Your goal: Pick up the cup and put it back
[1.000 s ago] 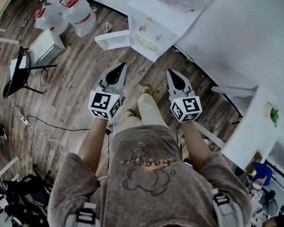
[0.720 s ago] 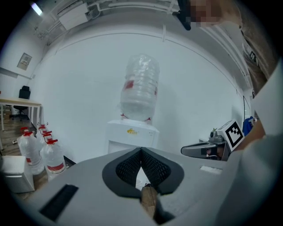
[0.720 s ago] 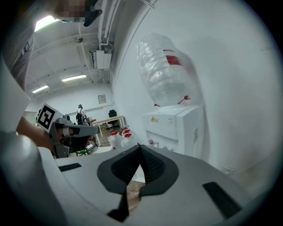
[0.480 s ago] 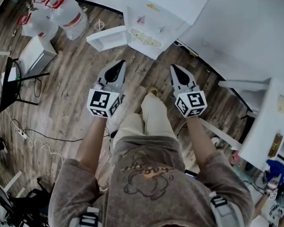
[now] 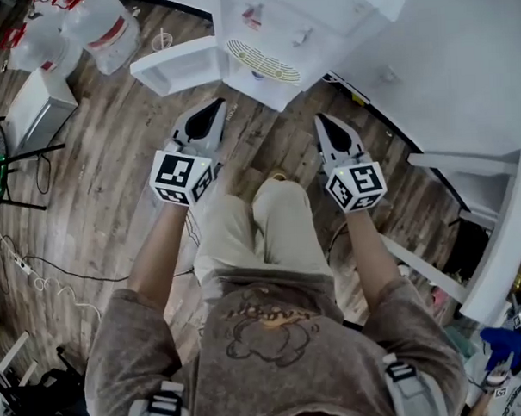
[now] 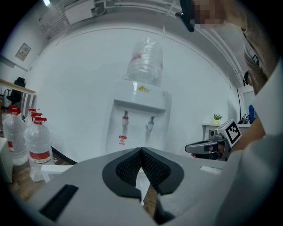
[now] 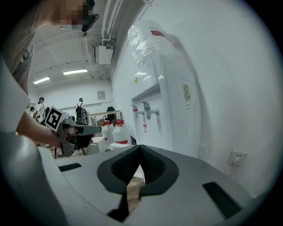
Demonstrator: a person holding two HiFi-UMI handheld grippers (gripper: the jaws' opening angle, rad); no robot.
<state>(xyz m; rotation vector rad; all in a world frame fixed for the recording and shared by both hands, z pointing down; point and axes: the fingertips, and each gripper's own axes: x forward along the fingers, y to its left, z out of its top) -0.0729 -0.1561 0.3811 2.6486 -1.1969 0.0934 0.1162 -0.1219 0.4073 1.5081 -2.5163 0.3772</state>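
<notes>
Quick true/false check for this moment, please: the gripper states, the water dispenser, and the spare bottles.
1. The left gripper and the right gripper are both shut, with nothing between the jaws. True.
2. The right gripper holds a cup. False: it is empty.
3. A water bottle sits on top of the water dispenser. True.
4. The spare water bottles stand on a table. False: they stand on the wooden floor, beside the dispenser.
</notes>
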